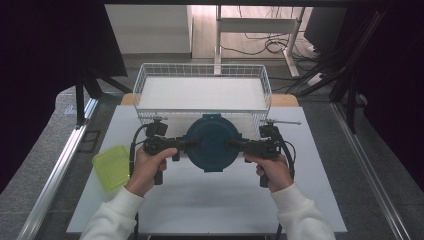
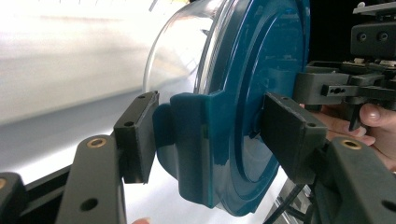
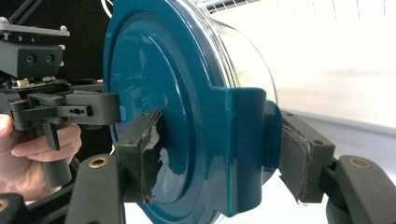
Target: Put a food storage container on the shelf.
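Note:
A round container with a clear bowl and a dark teal lid (image 1: pixel 212 142) sits in front of the basket, held between both grippers. My left gripper (image 1: pixel 183 145) grips the lid's left latch tab (image 2: pixel 191 140), one pad under the tab and one on the lid top. My right gripper (image 1: pixel 242 146) clamps the opposite latch tab (image 3: pixel 243 140) the same way. In the left gripper view the jaws of my left gripper (image 2: pixel 212 135) close on the lid edge; in the right gripper view my right gripper (image 3: pixel 222 158) does likewise. I cannot tell whether the bowl touches the table.
A white wire basket (image 1: pixel 200 66) with a white liner stands just behind the container. A flat green lid (image 1: pixel 112 166) lies at the table's left edge. The white table (image 1: pixel 210 200) has free room in front of the hands.

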{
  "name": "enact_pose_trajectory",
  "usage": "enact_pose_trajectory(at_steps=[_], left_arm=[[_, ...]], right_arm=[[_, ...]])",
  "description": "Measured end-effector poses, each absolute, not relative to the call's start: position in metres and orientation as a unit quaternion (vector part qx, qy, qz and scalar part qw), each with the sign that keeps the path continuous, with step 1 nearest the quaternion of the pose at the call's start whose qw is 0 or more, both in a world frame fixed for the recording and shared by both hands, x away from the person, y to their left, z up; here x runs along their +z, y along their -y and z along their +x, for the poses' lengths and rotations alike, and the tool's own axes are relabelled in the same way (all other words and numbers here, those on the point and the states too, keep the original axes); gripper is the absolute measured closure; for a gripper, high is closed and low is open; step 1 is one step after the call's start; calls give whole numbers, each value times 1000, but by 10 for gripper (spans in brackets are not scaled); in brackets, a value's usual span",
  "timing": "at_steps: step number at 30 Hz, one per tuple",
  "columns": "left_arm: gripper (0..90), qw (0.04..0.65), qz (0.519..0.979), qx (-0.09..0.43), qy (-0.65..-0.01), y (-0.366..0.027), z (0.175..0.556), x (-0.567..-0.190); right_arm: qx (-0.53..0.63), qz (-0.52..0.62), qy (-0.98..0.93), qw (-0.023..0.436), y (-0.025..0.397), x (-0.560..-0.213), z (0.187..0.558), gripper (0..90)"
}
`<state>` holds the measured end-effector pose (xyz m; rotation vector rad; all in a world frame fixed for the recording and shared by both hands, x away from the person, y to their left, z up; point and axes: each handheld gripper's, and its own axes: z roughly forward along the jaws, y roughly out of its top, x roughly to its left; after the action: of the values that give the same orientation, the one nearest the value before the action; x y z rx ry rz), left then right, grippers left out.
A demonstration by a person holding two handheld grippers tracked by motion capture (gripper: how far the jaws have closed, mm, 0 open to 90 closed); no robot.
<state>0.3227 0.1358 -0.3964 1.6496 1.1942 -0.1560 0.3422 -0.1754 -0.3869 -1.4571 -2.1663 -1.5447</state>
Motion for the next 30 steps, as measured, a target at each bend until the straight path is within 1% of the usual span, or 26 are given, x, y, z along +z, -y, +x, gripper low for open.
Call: enact_pose_trajectory(at_steps=[13,30], left_arm=[[391,536,686,-53,-490,-139,333,-370],[391,543,681,-38,-490,-146,342,-341]], right_arm=[[-517,-473,712,41,173,-361,351,366],[-526,-462,713,38,166,-333,365,366]])
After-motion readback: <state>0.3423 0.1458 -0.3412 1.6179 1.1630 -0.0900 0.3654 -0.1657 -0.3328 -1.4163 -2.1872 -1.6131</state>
